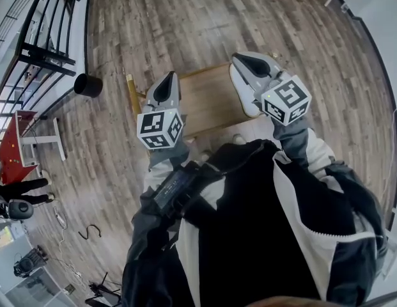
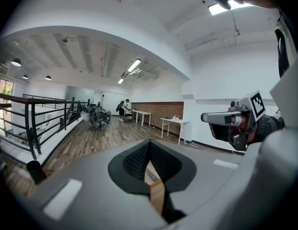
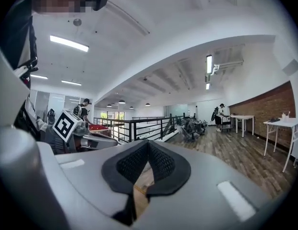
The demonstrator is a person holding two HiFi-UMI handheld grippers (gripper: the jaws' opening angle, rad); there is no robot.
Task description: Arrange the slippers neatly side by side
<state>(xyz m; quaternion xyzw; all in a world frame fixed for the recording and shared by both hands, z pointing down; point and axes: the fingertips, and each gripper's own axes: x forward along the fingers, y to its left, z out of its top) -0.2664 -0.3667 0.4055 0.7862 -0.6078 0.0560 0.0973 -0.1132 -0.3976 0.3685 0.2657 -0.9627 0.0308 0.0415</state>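
1. Head view: The cube on each gripper carries black-and-white square markers. The left gripper (image 1: pixel 165 85) and the right gripper (image 1: pixel 252 62) are held above the wooden surface (image 1: pixel 208 101), which lies on the plank floor (image 1: pixel 185 24). Both sets of tongs look closed and empty. A white slipper (image 1: pixel 241 100) lies on the right part of the surface, partly hidden by the right gripper. Its long axis runs from the far edge of the surface toward the near edge, slightly slanted. I cannot tell which end is the toe.
2. Left gripper view: The tongs of the left gripper (image 2: pixel 151 176) are pressed together with nothing between them. A strip of the surface shows below the black mesh pads (image 2: pixel 134 159).
3. Right gripper view: The tongs of the right gripper (image 3: pixel 144 176) are likewise closed on nothing, with the wood of the surface visible beneath.
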